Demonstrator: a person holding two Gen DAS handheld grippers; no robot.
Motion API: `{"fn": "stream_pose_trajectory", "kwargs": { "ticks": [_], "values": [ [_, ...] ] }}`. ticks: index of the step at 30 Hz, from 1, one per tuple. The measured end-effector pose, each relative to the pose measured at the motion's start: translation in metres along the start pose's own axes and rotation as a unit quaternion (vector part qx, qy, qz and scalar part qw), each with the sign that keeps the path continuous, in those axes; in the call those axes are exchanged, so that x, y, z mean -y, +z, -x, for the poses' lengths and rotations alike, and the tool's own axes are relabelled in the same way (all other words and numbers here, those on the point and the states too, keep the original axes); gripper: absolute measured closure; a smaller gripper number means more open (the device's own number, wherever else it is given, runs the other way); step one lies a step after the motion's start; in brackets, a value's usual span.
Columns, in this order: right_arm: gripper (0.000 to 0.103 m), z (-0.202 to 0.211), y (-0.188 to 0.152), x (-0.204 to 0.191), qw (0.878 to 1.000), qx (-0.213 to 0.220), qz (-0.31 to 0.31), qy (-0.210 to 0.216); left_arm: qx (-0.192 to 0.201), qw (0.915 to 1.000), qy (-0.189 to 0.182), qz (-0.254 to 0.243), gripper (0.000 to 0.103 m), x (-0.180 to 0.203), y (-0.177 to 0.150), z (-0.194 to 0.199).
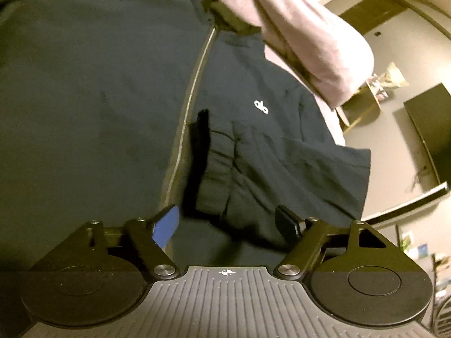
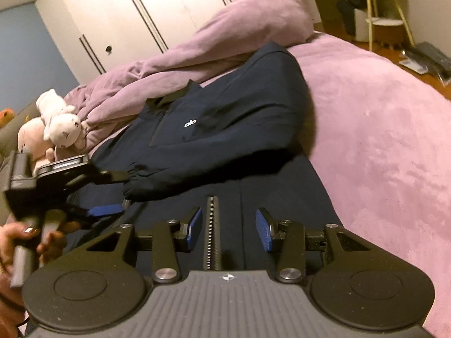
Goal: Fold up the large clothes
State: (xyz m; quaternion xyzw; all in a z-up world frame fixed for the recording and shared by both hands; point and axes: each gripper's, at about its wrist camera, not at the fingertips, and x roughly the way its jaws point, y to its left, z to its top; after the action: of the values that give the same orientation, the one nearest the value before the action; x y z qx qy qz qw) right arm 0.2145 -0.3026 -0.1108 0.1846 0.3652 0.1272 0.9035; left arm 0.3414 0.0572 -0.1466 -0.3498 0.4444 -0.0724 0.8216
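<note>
Two grippers work over a navy zip-up jacket point(image 2: 225, 118) spread on a bed covered by a pink fleece blanket point(image 2: 380, 140). The jacket lies along the middle of the bed, its collar end toward the rumpled lilac duvet point(image 2: 174, 62) at the bed's far side and its hem end nearest the right wrist camera. One sleeve point(image 2: 197, 166) is folded across the jacket's front, its gathered cuff ending just beside the left gripper point(image 2: 112, 194). A small white logo point(image 2: 190, 124) shows on the chest.

The right gripper point(image 2: 229, 229) hovers above the lower front of the jacket with its blue-padded fingers point(image 2: 263, 232) spread apart and nothing between them; the zipper point(image 2: 213, 231) runs up between the two fingers. The left gripper, seen from the right wrist view at the bed's left edge, is held by the person's hand point(image 2: 17, 239). In its own view the left gripper point(image 1: 229, 221) has its fingers wide apart over the dark fabric, with the folded sleeve cuff point(image 1: 214, 177) lying just ahead between them; whether a finger touches the cloth cannot be told.

Two stuffed toys, a white one point(image 2: 60, 121) on top of a pale pink one point(image 2: 31, 135), sit at the left edge of the bed against the duvet. White wardrobe doors point(image 2: 135, 17) stand behind the bed.
</note>
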Motion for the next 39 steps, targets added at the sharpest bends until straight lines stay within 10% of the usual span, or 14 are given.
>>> {"fn": "stream_pose_trajectory", "kwargs": {
  "ticks": [10,14,21,30,39],
  "values": [
    [0.061,-0.002,0.005,0.018,1.000,-0.006,-0.023,-0.007,0.009,0.9991,-0.028,0.031,0.068,-0.001,0.025,-0.009],
    [0.061,0.004,0.020,0.012,1.000,0.015,-0.005,-0.015,0.077,0.9965,-0.019,-0.025,0.070,0.005,0.049,0.043],
    [0.059,-0.025,0.044,-0.001,0.999,0.015,-0.027,0.033,0.168,0.9738,0.145,-0.048,0.066,-0.046,0.085,0.099],
    [0.057,-0.109,0.073,0.000,0.987,-0.014,-0.138,0.077,0.114,0.9880,0.104,0.011,0.040,-0.099,0.077,0.059],
    [0.053,-0.134,0.090,0.026,0.971,0.019,-0.225,0.075,0.171,0.9793,0.096,-0.052,0.066,-0.068,0.100,0.072]
  ]
}}
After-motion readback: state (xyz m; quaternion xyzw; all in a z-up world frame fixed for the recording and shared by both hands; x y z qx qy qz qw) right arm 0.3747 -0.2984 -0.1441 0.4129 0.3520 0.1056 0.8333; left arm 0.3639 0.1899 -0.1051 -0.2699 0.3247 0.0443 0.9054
